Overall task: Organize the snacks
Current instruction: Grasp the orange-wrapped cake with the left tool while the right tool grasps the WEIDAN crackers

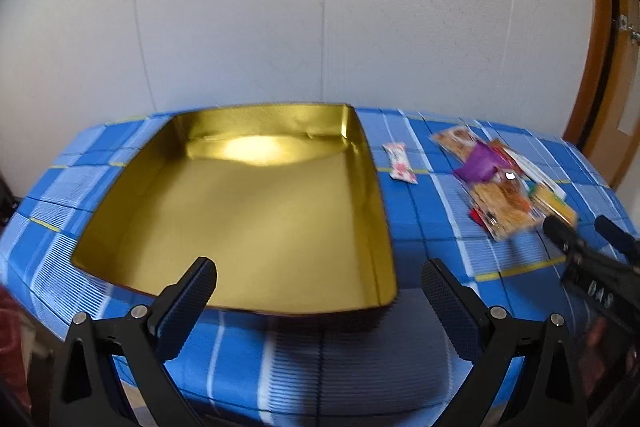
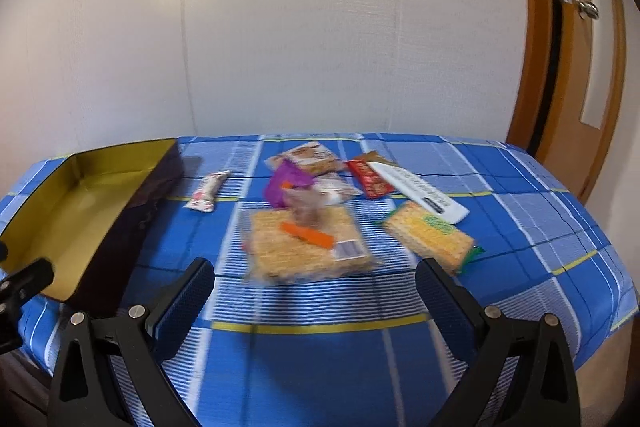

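White wall behind; counter (image 2: 520, 187) covered in blue plaid cloth. Gold-lined box (image 1: 248, 211) set at counter's left, empty. Snack packets (image 2: 308, 211) heaped to its right, apart from box; one small wrapped bar (image 2: 208, 191) between. Left gripper (image 1: 318, 283) held over box's near edge, fingers wide apart, nothing gripped. Right gripper (image 2: 314, 283) held before heap, fingers likewise spread, empty.

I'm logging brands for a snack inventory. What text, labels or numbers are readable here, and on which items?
None can be read for certain.
White card: lines of dark print, too blurred.
Red packet: light lettering, blurred.
Large cracker pack: barcode-like sticker, unreadable.
Green-label cracker pack: label blurred.
Right gripper body: pale letters, too blurred.
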